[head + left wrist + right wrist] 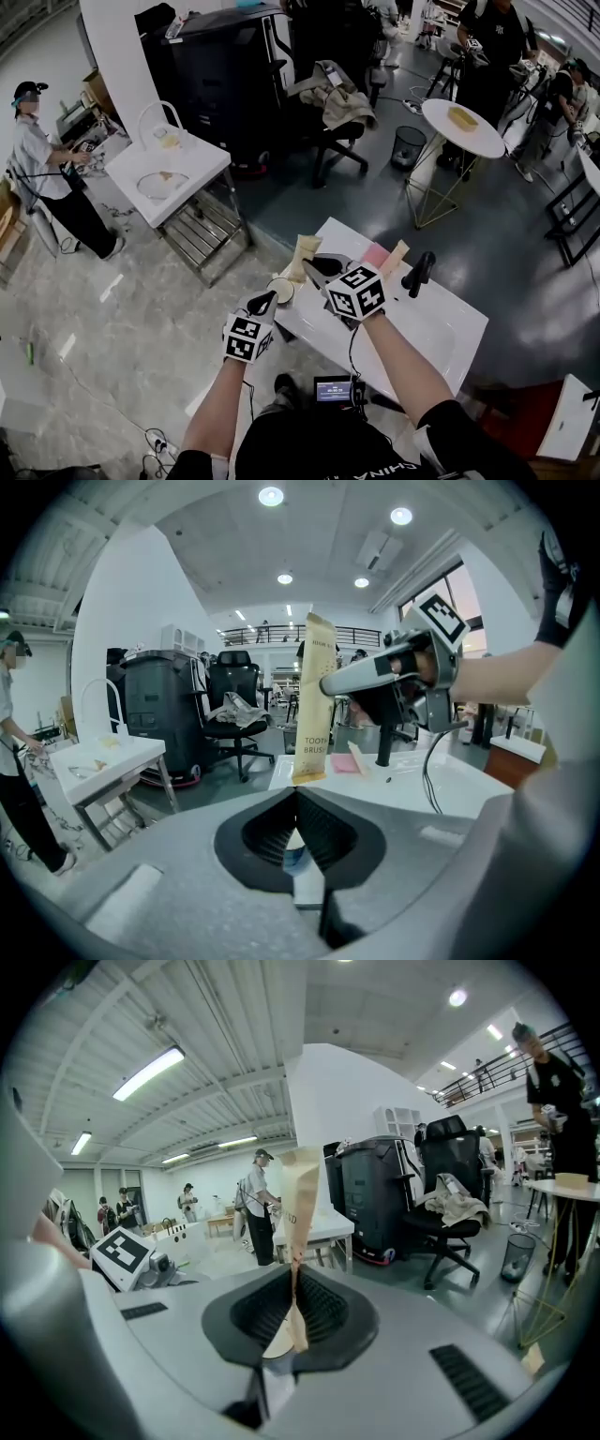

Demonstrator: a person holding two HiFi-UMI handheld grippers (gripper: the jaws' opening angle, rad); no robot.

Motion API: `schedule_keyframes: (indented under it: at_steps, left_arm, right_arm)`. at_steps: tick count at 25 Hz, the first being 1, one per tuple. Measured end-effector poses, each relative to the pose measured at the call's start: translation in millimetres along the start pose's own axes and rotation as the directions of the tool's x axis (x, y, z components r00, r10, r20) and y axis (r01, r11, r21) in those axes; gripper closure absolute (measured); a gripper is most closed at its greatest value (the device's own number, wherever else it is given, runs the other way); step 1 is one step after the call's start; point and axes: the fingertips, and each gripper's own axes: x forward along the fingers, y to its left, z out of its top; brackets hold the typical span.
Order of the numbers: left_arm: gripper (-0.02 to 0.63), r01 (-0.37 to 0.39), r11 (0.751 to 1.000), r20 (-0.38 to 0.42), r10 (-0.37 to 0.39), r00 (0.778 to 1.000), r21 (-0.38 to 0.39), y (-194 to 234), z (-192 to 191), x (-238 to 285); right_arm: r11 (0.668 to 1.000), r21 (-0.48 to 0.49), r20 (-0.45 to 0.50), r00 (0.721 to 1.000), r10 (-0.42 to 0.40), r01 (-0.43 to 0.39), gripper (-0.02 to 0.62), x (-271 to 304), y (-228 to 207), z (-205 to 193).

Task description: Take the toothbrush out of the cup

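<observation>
Two hand-held grippers at the near-left corner of a white tabletop [441, 328].

Right gripper [314, 267]: the fingers are closed flat on the toothbrush [305, 251], which is sealed in a tan paper packet. They pinch it near its lower part. The packet stands nearly upright, and its upper end rises well above the fingers.

Toothbrush: seen from the left gripper view, its lower end [309, 772] hangs free in the air, just above the cup [279, 291] and no longer inside it.

Left gripper [267, 302]: the fingers are pressed together on the cup's rim at the tabletop edge.

A pink pad [375, 255] and a second paper packet [396, 255] lie farther back on the tabletop, apart from both grippers.
</observation>
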Motion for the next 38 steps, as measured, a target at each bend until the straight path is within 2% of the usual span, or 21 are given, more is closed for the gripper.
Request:
schedule_keyframes:
  at_steps: [3, 8, 20, 38]
  left_arm:
    - [0.597, 0.012, 1.0, -0.005, -0.012, 1.0, 0.002, -5, 0, 2]
    - [0.597, 0.037, 0.999, -0.014, -0.037, 0.999, 0.005, -13, -6, 10]
    - [0.597, 0.074, 0.997, -0.01, -0.074, 0.997, -0.028, -28, -24, 17]
    - [0.597, 0.058, 0.998, 0.009, -0.057, 0.998, -0.035, -20, -26, 12]
  right_arm:
    - [0.999, 0.0, -0.014, 0.999, -0.041, 0.041, 0.572, -11, -13, -7]
    - [0.994, -0.055, -0.083, 0.991, -0.102, 0.097, 0.572, -22, -26, -40]
    - [0.99, 0.027, -0.131, 0.982, -0.133, 0.138, 0.574, -18, -23, -97]
    - [0.989, 0.064, -0.129, 0.983, -0.127, 0.136, 0.577, -10, -14, -100]
